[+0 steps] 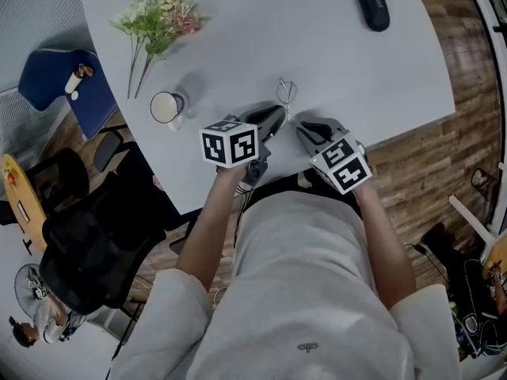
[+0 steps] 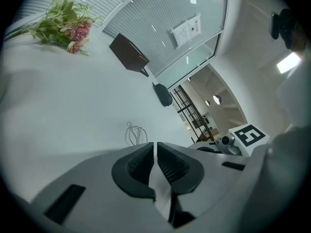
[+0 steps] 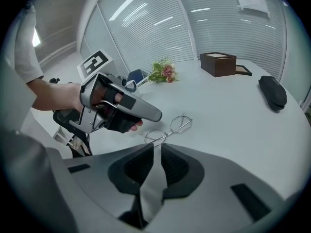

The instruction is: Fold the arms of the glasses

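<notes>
A thin wire-frame pair of glasses (image 1: 286, 92) lies on the white table (image 1: 333, 62), just beyond both grippers. My left gripper (image 1: 275, 122) sits at their near left with its jaws shut and nothing between them; in the left gripper view the glasses (image 2: 135, 134) lie right ahead of the tips (image 2: 155, 147). My right gripper (image 1: 303, 128) is at their near right. Its jaws (image 3: 158, 148) stand a narrow gap apart with nothing held, and the glasses (image 3: 170, 129) reach down close to the tips. The left gripper (image 3: 121, 108), in a hand, hovers beside them.
A black glasses case (image 1: 371, 1) lies at the far right of the table, and a brown box (image 3: 217, 63) stands at the far edge. A bunch of flowers (image 1: 158, 18) and a white cup (image 1: 166, 107) are to the left. Chairs (image 1: 87, 244) stand off the table's left edge.
</notes>
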